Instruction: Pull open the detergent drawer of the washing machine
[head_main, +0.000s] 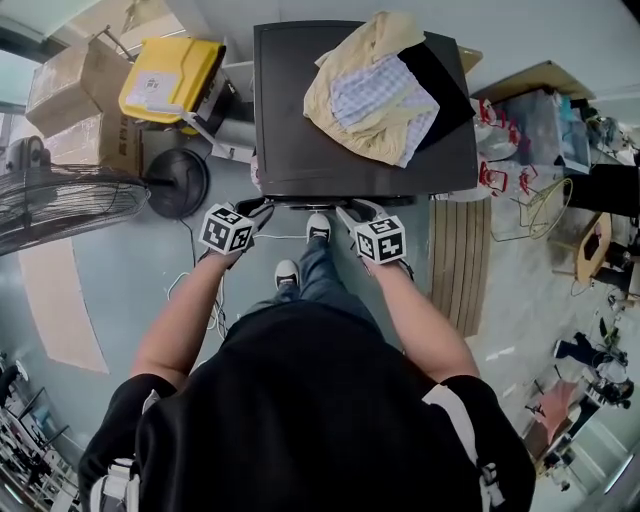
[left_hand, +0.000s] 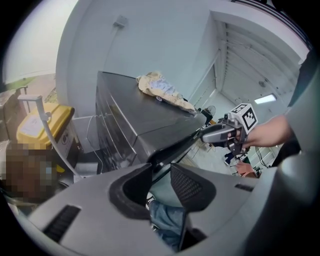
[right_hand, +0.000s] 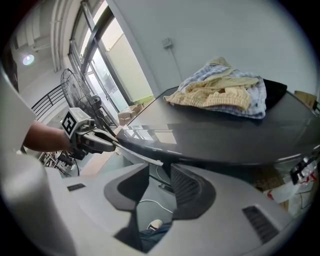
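- The washing machine (head_main: 300, 110) stands straight in front of the person and shows from above as a dark top. A heap of clothes (head_main: 375, 85) lies on the rear right of that top, well back from the machine's near edge and clear of the work.
- The detergent drawer is not plainly shown. It presumably sits in the machine's front face just under the near edge, which the head view hides. In the right gripper view a thin pale strip (right_hand: 142, 155) runs along that edge; it may be the drawer's lip, but it is too slight to tell.
- The left gripper (head_main: 250, 212) is at the left end of the machine's near edge, angled downward. Its jaws are spread, and the machine's front corner sits right at the mouth of the gap with neither pad pressing on it. The floor (left_hand: 162, 189) and a trouser leg (left_hand: 167, 220) show through.
- The right gripper (head_main: 358, 214) is further right along the same edge. Its jaws are spread wide with nothing between them, and the machine's rim passes just above the tips.
- Both grippers sit low against the front because the drawer can only be reached from there. This looks like the approach, with the pull not yet begun.
- A firm pinch on the drawer's front, then a straight draw away from the machine, seems to be what is needed. A shallow hold could slip off.
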